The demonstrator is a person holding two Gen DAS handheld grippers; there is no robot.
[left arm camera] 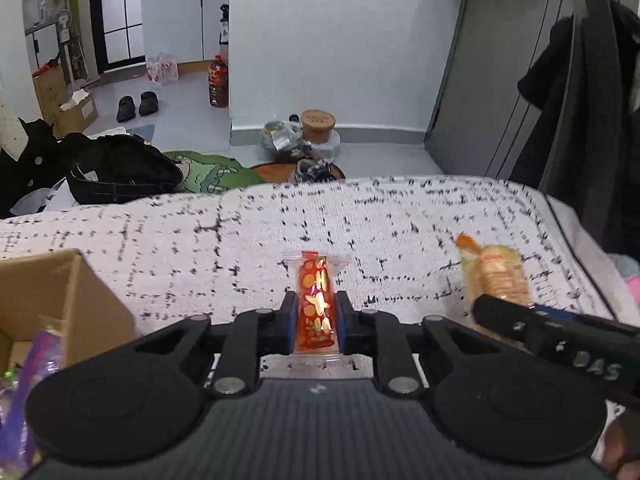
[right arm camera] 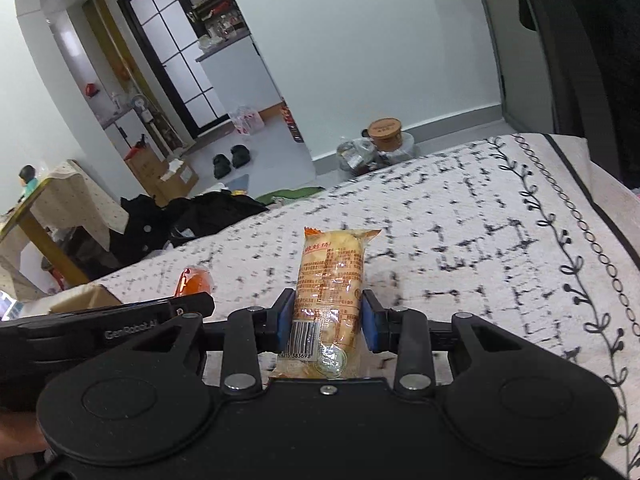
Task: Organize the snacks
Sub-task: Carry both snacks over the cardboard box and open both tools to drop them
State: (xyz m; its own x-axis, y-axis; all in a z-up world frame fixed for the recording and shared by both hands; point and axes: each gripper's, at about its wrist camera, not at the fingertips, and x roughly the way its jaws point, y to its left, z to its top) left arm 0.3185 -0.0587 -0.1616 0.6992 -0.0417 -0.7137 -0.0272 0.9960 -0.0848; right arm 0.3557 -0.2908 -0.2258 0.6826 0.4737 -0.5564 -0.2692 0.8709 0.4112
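Red foil snack packet [left arm camera: 315, 304], printed with gold shapes, stands upright, pinched between the blue pads of the left gripper [left arm camera: 316, 320], above a white blanket with black flecks [left arm camera: 240, 240]. Jaws pressed tight on the packet's sides. Right gripper [right arm camera: 328, 320] clamps a pale yellow wrapped cake [right arm camera: 330, 292], barcode end nearest the camera, orange seal pointing away; jaws part-way closed against the wrapper. Both snacks sit clear of the blanket. Open cardboard box [left arm camera: 76, 300] lies left of the left gripper, purple wrappers [left arm camera: 28, 380] inside.
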